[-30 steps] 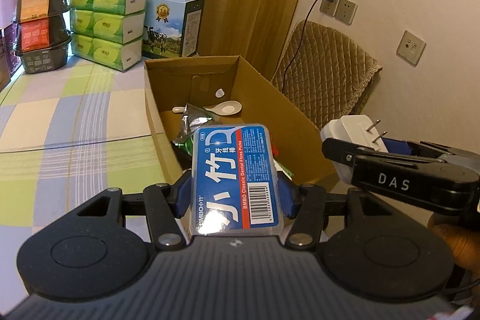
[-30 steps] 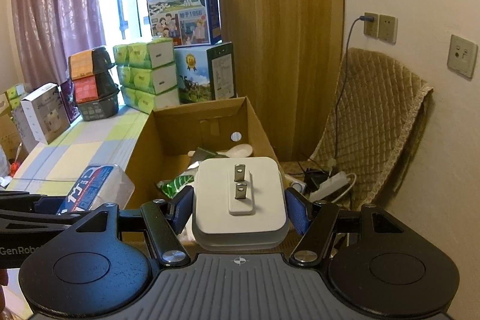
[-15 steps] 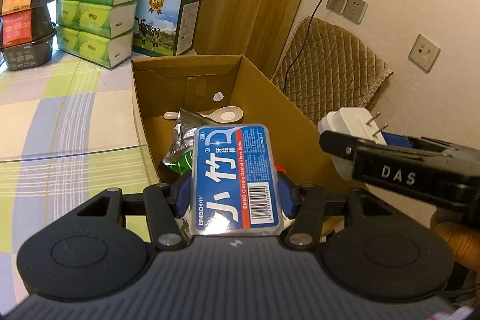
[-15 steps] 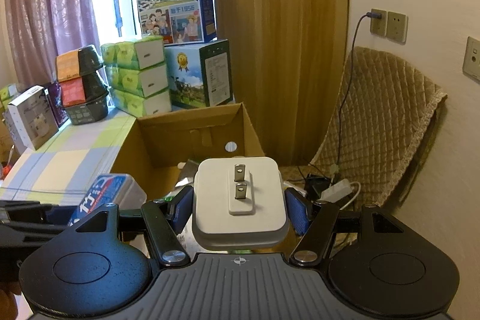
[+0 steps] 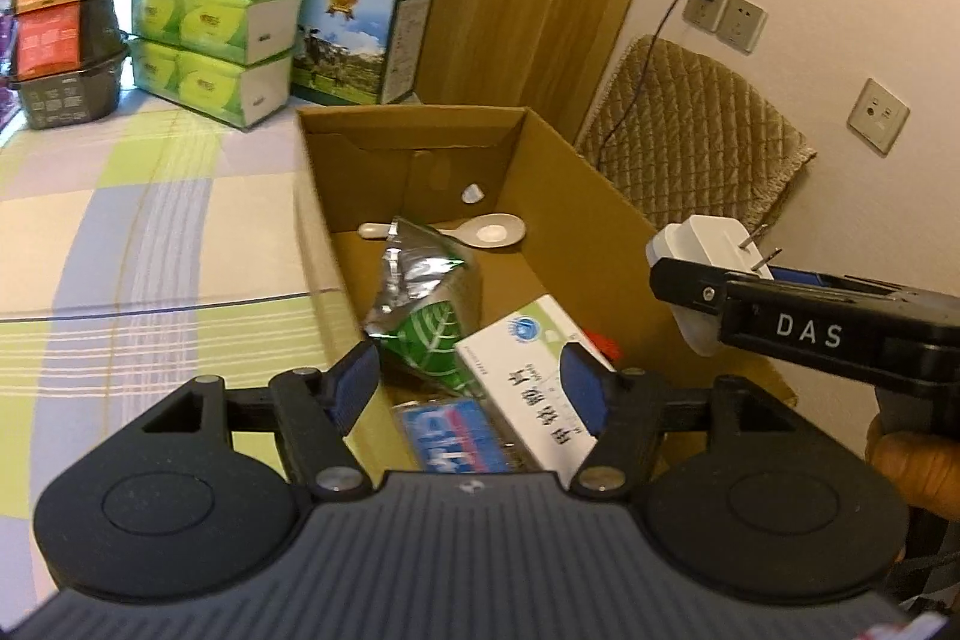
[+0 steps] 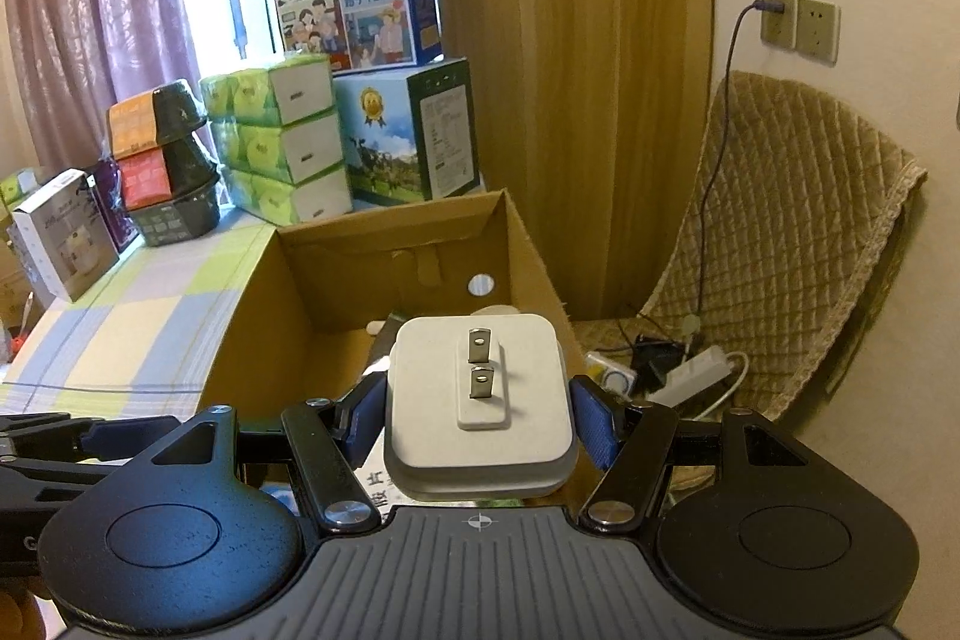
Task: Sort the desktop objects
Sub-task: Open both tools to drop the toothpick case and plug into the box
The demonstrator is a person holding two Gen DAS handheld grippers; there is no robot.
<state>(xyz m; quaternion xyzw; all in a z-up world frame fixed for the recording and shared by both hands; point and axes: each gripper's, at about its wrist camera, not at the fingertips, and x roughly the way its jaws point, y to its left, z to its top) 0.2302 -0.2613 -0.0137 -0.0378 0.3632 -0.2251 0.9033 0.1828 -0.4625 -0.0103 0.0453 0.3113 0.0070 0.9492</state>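
Observation:
An open cardboard box (image 5: 576, 220) (image 6: 534, 250) stands on the checked table. My left gripper (image 5: 471, 382) hangs open over its near end, with nothing between its blue pads. Below it, blurred, the blue dental floss box (image 5: 453, 436) lies inside the cardboard box beside a white medicine box (image 5: 528, 370), a green foil packet (image 5: 426, 298) and a white spoon (image 5: 480, 229). My right gripper (image 6: 480, 415) is shut on a white plug adapter (image 6: 480, 400) (image 5: 705, 250), prongs facing forward, held over the cardboard box's right wall.
Green tissue packs (image 5: 216, 28), milk cartons (image 5: 360, 34) and stacked black bowls (image 5: 60, 34) line the table's far edge. A small white box (image 6: 63, 232) stands at the left. A quilted chair (image 6: 780, 244) and a power strip (image 6: 690, 370) sit right of the box.
My left gripper has opened and let go of the blue floss box, which has dropped into the cardboard box. Both grippers have moved forward over the box; the right still holds the adapter.

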